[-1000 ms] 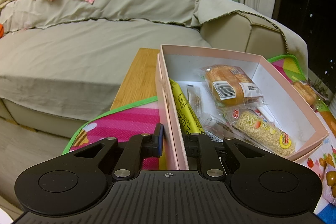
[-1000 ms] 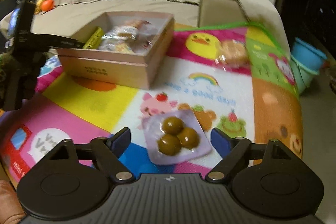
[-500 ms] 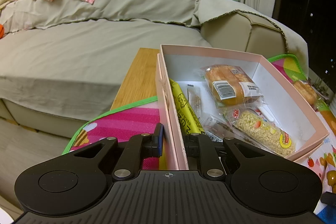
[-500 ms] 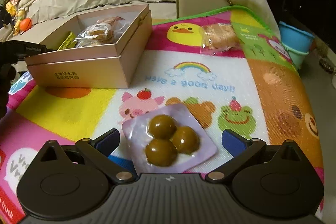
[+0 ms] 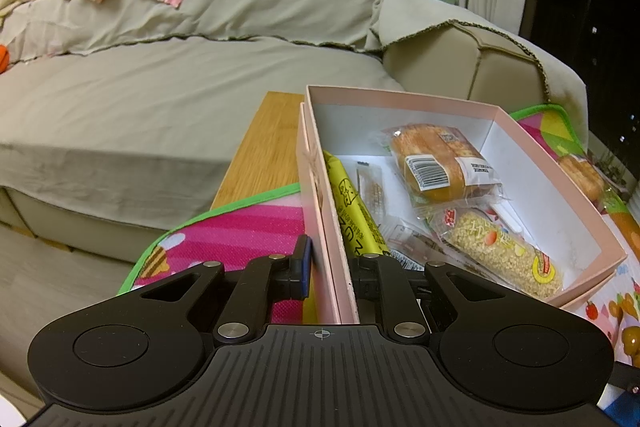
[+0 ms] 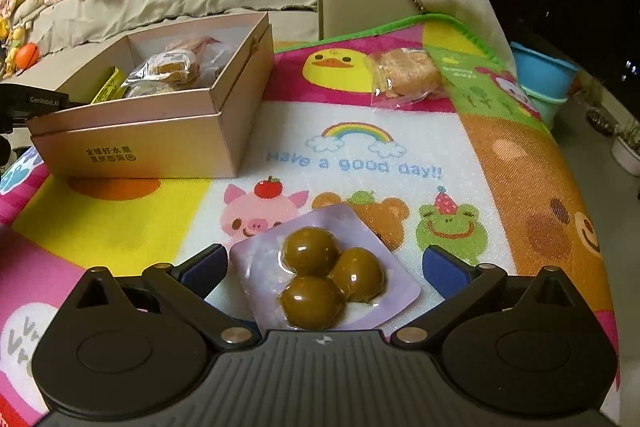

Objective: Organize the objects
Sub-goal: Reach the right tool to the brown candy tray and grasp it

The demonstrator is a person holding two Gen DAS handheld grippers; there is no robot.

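The right tongs [image 6: 324, 267] have opened wide and come down around the packet [image 6: 326, 277], lower centre, ready to grip; left tongs [image 5: 329, 269] stay clamped on the box [image 5: 326, 227] wall.

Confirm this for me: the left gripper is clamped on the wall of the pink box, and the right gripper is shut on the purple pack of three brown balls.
One thing is wrong. The right gripper is not shut: in the right wrist view its jaws stand wide open on either side of the purple pack, which lies on the mat. The left gripper is indeed clamped on the pink box wall.
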